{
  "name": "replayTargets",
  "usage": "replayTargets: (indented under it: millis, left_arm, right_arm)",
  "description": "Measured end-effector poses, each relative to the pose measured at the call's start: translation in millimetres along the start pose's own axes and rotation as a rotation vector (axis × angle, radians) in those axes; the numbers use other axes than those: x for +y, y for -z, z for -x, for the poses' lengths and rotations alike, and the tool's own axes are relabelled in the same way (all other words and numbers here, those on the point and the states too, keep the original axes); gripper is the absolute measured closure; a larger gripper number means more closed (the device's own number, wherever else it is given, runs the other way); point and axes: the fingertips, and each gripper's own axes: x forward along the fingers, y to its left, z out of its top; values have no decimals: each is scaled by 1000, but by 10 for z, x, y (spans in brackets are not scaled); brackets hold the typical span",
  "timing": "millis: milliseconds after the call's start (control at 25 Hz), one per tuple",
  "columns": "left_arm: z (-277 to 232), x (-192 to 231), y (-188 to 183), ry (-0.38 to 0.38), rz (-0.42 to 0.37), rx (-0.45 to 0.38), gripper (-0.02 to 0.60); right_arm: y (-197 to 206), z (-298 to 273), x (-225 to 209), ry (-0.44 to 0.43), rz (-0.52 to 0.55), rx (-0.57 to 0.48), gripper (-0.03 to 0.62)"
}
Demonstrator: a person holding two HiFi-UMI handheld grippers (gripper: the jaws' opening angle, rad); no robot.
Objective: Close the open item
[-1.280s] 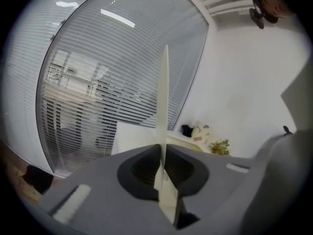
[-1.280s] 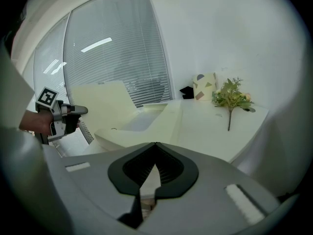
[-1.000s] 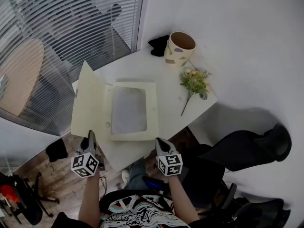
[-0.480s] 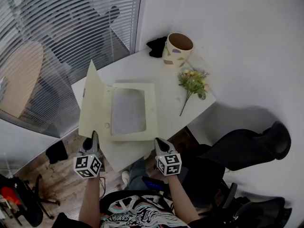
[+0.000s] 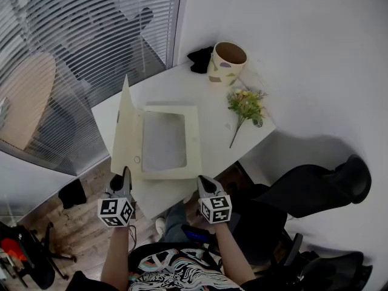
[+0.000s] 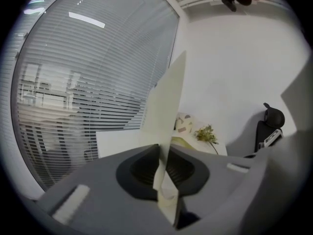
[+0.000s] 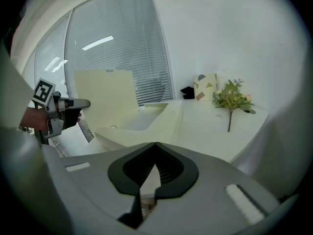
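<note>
Open cream cardboard box [image 5: 195,143] lies flat on the white bench [image 5: 215,102], its lid [image 5: 123,132] standing near upright along the left edge. Left gripper [image 5: 125,174] fingers pinch the lid's near corner, just starting to part. Right gripper [image 5: 202,182] fingers clenched, empty, by the box's near right corner.

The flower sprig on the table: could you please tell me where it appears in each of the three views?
Head view: flower sprig right of centre, near the table's right edge.
Left gripper view: small, just right of centre, right of the raised lid.
Right gripper view: upper right, lying on the table.
Shared landmark: the patterned pot beside it, visible in all three views.
</note>
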Motion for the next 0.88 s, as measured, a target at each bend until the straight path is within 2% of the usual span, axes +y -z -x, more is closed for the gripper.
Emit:
replayTargets:
  millis: [880]
  left_arm:
    - [-120, -381, 41, 92, -129, 39, 494]
  right_arm:
    - [-1, 1, -4, -10, -4, -9, 594]
